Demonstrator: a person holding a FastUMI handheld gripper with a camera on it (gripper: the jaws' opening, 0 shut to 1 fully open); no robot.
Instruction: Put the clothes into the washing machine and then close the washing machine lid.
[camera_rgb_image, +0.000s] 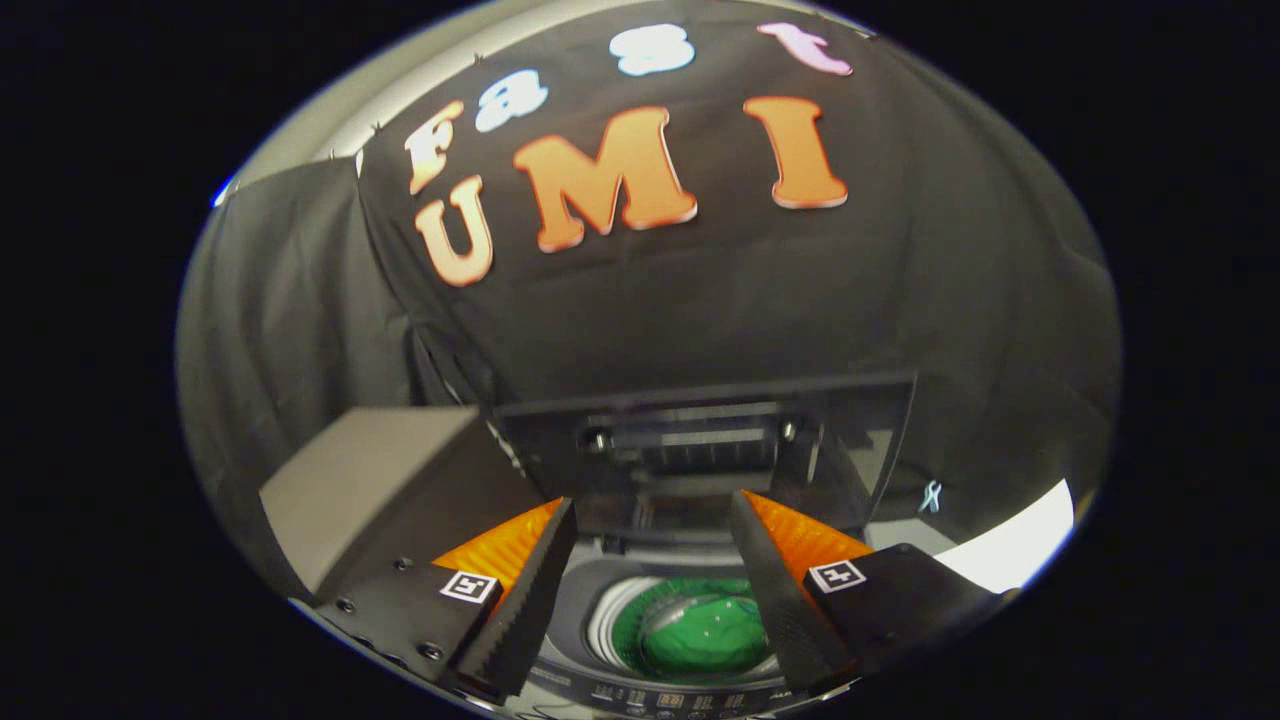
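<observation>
Hovering claw (652, 515) spread wide, empty; green clothes (700, 630) in washing machine (600, 610) drum below, lid (700, 440) raised upright beyond

The camera rides on the gripper (652, 520) and looks forward along its two spread, empty fingers (520, 590), tilted slightly down. It sits close above the front edge of the washer (590, 600), facing its raised lid (700, 440) and the booth wall (700, 300) behind. The open drum lies just ahead, between and below the fingers, with green cloth (700, 630) inside.
</observation>
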